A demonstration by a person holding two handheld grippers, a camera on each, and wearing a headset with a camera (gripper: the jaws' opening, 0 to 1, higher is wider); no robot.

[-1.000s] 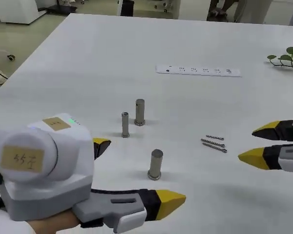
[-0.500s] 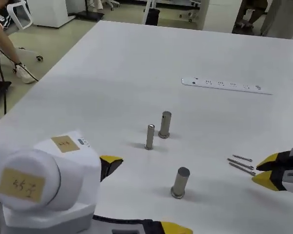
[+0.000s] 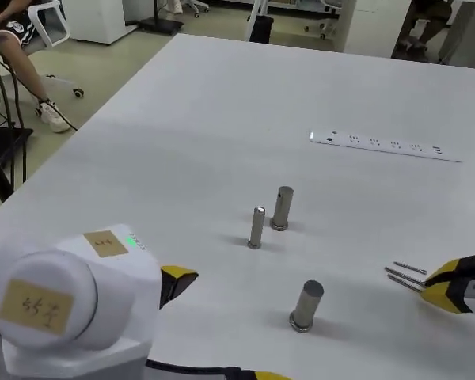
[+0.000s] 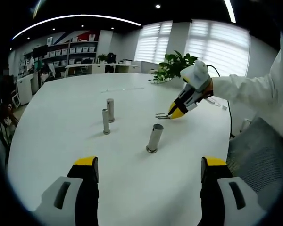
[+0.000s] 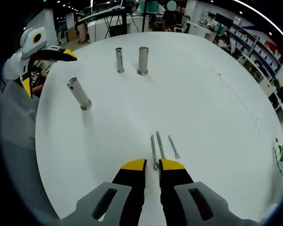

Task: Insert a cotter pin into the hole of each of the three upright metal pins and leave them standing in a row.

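Head view: from above the near edge of the table (image 3: 182,119), facing forward and down, mid-range. Left gripper view: rides the left gripper (image 4: 149,165), low over the tabletop, facing across toward the windows (image 4: 212,42). Right gripper view: rides the right gripper (image 5: 153,165), pitched down, close on the cotter pins (image 5: 160,143). Shared by all three: cotter pins, the lone thick pin (image 3: 306,305), the thin pin (image 3: 256,227), its neighbour pin (image 3: 283,208).

You had three metal pins (image 3: 283,209) standing on the table (image 3: 182,119): two close together farther off, and one nearer. Three cotter pins (image 3: 408,273) lay together at the right. One power strip (image 3: 384,146) lay at the far right.
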